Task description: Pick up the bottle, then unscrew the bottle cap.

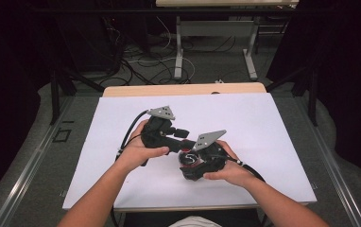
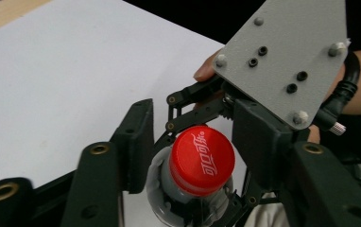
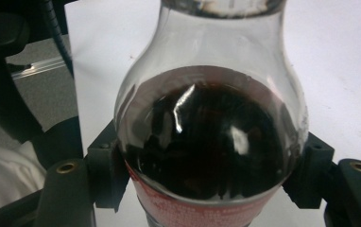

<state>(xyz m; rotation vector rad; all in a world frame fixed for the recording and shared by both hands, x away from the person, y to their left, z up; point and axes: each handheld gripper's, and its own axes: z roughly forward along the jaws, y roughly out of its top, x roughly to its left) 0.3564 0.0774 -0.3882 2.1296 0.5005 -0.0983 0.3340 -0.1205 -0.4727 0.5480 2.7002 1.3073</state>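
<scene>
At the lower centre of the high view our right claw clamps the cola bottle by its body above the tabletop, steadying it. Our left claw straddles the red cap, jaws slightly parted, not pressing.

The bottle is clear, glossy plastic, smooth enough to throw bright highlights over the dark drink inside. Its cap, at the top of the bottle, is glossy red plastic with white print. Just beside the cap, the left gripper has matt black plastic jaws with brass-coloured metal inserts. Behind the cap, the right gripper carries a speckled, matt grey metal plate with dark screws. Under the bottle lies a smooth, matt white sheet on a table with a pale wood edge.
</scene>
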